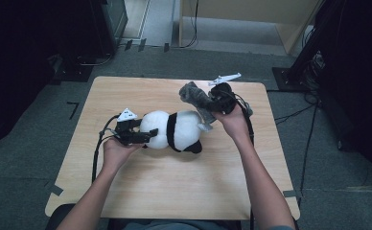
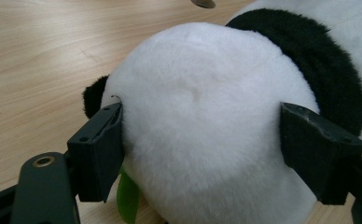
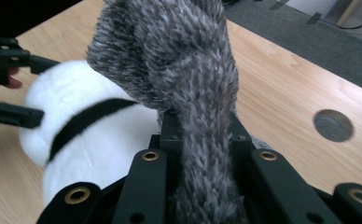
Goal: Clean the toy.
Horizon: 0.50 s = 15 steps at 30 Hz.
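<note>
wooden table point(image 1: 174, 191): left gripper point(image 1: 137, 133) clamps panda plush point(image 1: 174, 130); right gripper point(image 1: 213, 101) pinches grey knitted scarf point(image 1: 196, 96), raised.

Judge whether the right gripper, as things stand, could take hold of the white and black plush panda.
Probably not: the right gripper is shut on a grey fuzzy knitted cloth, so its jaws are taken. The panda lies close beside it.
</note>
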Tool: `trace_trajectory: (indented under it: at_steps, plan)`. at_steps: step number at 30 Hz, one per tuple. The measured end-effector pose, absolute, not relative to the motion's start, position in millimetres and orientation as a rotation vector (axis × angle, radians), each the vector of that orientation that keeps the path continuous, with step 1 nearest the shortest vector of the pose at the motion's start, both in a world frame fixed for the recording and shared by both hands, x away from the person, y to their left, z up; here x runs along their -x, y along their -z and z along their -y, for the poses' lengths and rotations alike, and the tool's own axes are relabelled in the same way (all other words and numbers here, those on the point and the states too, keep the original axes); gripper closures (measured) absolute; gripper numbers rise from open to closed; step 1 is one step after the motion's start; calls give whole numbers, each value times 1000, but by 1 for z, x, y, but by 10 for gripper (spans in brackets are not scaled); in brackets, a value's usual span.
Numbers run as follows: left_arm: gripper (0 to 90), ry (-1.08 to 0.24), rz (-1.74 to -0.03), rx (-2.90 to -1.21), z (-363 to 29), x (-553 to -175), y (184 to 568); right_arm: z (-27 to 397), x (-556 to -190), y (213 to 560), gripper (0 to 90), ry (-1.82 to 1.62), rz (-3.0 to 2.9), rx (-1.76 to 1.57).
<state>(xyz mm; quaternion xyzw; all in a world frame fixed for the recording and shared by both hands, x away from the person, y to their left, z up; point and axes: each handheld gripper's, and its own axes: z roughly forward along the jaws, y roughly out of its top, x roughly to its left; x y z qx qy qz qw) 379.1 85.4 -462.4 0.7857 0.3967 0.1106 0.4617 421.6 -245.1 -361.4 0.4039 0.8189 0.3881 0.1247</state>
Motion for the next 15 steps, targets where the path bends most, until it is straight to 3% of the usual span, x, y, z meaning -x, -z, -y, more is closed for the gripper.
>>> trace_trajectory:
  at_steps: [15]
  plan:
    - [188,-282,-976,-1930,-85,-378,462,175,-446,368,757,-1148,-2507,-1067]
